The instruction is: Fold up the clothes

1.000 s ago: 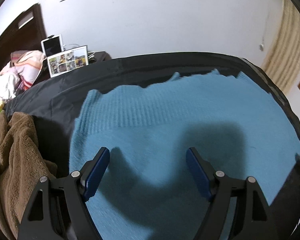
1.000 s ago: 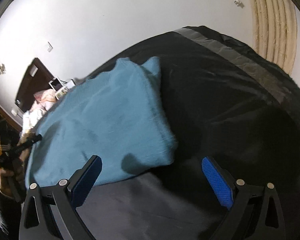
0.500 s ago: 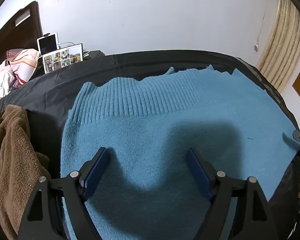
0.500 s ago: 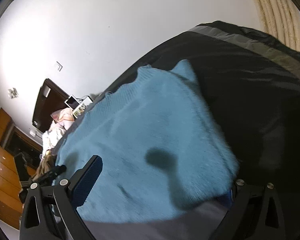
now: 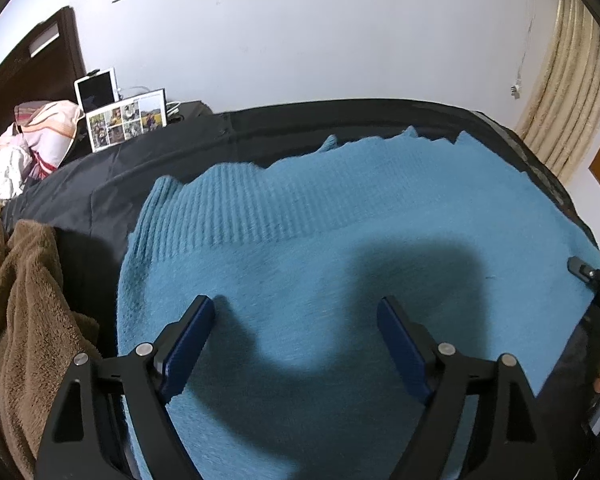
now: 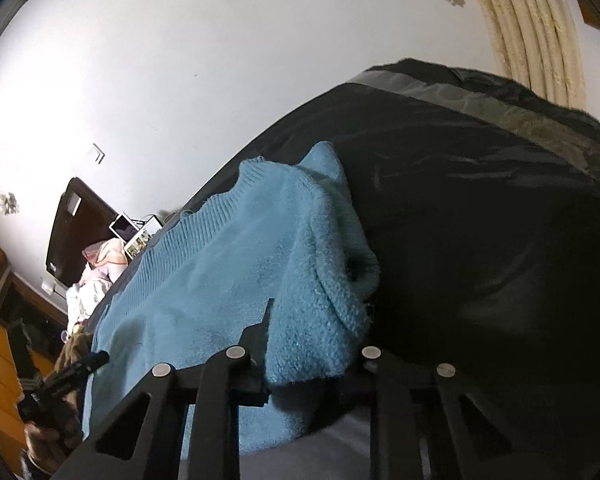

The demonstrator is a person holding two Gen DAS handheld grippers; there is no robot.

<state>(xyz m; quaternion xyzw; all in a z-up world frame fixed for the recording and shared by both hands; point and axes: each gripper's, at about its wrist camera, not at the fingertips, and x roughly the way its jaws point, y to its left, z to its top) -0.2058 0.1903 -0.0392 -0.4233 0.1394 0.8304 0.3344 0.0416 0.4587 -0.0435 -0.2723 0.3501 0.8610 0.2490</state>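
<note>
A blue knitted sweater lies spread on a black cover, its ribbed hem toward the far side. My left gripper hovers open just above the sweater's near part, nothing between its blue pads. In the right wrist view my right gripper is shut on the sweater's near right corner, which bunches up between the fingers. The right gripper's tip and a hand show at the sweater's right edge in the left wrist view.
A brown fleece blanket is heaped at the left of the sweater. A photo frame, a tablet and a pile of light clothes sit at the far left. Beige curtains hang at the right. Black cover stretches right of the sweater.
My right gripper moved onto the sweater's corner and shut on it, lifting the fabric. The left gripper stayed open and shifted slightly forward over the sweater.
</note>
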